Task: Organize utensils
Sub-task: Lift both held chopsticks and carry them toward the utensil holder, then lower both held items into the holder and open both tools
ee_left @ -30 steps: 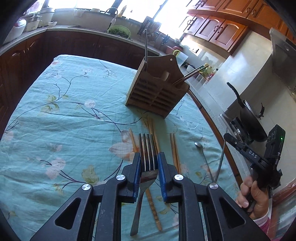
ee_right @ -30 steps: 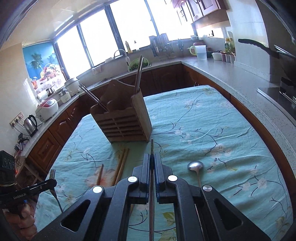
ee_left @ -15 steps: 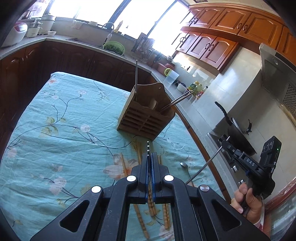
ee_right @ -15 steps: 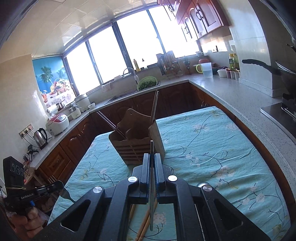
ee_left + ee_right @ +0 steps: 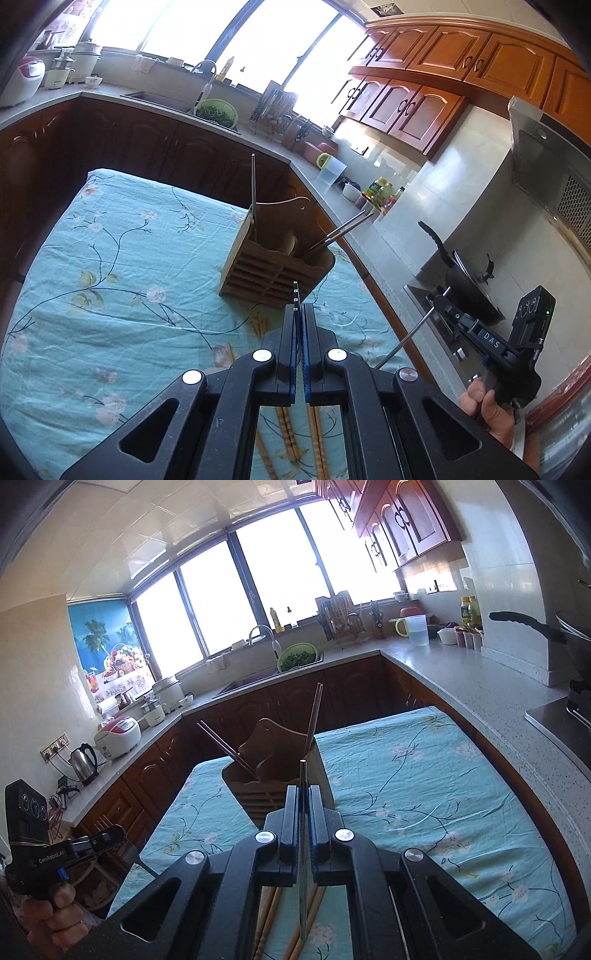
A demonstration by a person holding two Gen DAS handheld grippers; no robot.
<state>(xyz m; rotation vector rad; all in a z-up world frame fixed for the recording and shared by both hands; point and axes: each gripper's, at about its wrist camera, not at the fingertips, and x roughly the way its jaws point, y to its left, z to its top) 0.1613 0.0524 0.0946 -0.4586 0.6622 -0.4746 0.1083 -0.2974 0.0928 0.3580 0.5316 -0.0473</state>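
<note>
My left gripper is shut on a metal fork, seen edge-on with its tines sticking out past the pads. It hangs above the teal floral tablecloth, short of the wooden utensil holder, which has chopsticks and a metal rod standing in it. My right gripper is shut on a thin metal utensil and points at the holder. In the left wrist view the right gripper is at the far right with its utensil slanting down. The left gripper shows at lower left in the right wrist view.
Several wooden chopsticks lie on the cloth under my grippers. A stone counter wraps around the table, with a sink and a green colander at the back. A black wok sits on the stove to the right.
Both grippers have risen above the table with their utensils. The left jaws closed fully on the fork, which went from lying flat between them to standing edge-on.
</note>
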